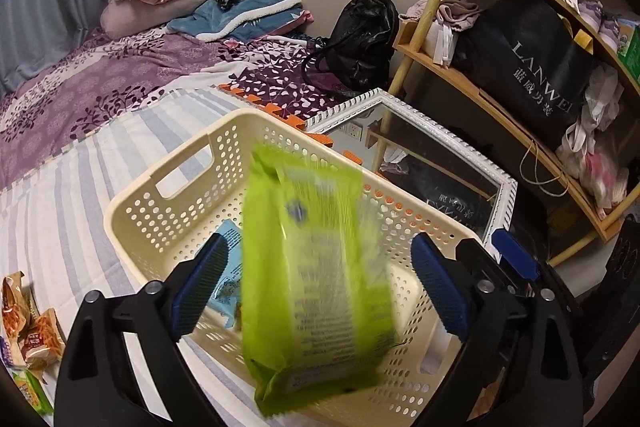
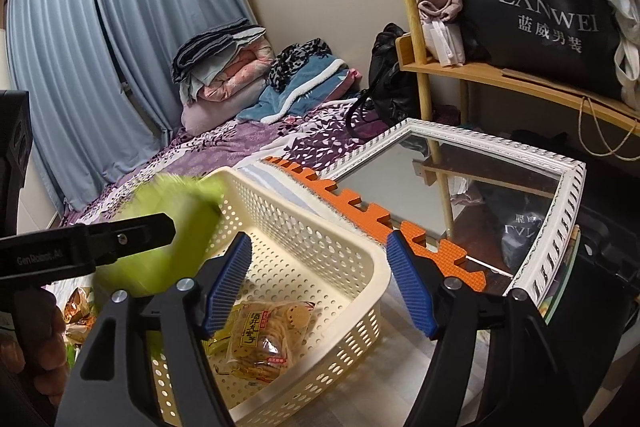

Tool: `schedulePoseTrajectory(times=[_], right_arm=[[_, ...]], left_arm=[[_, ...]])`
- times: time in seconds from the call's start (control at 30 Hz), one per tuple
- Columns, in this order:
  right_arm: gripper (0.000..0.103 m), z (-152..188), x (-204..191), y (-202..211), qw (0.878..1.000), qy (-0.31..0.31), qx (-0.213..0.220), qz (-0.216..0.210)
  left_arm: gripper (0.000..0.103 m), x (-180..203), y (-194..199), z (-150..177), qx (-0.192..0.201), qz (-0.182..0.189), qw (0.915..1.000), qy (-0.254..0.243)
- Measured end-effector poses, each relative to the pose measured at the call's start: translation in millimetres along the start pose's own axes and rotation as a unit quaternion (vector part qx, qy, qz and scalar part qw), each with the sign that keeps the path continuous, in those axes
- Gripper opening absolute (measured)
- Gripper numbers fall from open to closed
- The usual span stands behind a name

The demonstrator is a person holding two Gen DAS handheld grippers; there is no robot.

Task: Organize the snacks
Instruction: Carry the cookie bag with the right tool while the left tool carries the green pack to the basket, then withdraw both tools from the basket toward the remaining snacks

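The green packet [image 1: 316, 279] hangs blurred over the basket [image 1: 132, 211] between the left gripper's [image 1: 320, 287] released jaws — light, crinkly and slippery by its look, best pinched at a sealed end — while the right gripper [image 2: 320, 287] gapes empty.

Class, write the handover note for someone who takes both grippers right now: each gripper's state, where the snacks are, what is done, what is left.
Left gripper: open, nothing clamped; the green snack pack is blurred between its spread fingers, over the cream basket, apparently dropping in.
Right gripper: open, empty, above the basket's near end.
Done: a yellow cracker bag and a blue packet lie in the basket.
Left: several small snack packets lie on the striped sheet left of the basket, plus a green one by them; move those in.
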State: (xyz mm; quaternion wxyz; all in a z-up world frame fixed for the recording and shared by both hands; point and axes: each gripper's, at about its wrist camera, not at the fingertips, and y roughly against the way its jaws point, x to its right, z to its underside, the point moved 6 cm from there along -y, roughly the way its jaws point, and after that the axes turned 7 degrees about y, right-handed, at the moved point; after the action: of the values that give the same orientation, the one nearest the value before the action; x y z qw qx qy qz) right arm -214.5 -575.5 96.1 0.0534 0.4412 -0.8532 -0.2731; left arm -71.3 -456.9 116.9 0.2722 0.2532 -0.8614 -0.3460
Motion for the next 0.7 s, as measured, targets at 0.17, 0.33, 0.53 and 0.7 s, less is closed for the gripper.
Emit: schedulePoseTrajectory(times=[0.17,0.33,0.53,0.7], right_arm=[[0.071,-1.7,-1.7,-0.9,1.000,0.001,0.001,-0.001],[0.075,-4.3,-6.4,-2.1,1.000,0.001,0.004,-0.004],[0.075,-6.0,-15.5,-1.9,1.000,0.009,0.005,-0.010],[0.076,-8.0,-23.3,-1.0,1.000,0.014,0.006,-0.015]], left_arm=[[0.095,-7.2,2.4,0.0,0.002,-0.008,0.9999,0.006],[0.095,-19.7,9.1,-1.8,0.010,-0.018,0.9997,0.013],[0.095,-32.5,20.1,-3.0,0.023,-0.037,0.9989,0.014],[0.095,-41.8,31.0,0.0,0.025,-0.037,0.9988,0.021]])
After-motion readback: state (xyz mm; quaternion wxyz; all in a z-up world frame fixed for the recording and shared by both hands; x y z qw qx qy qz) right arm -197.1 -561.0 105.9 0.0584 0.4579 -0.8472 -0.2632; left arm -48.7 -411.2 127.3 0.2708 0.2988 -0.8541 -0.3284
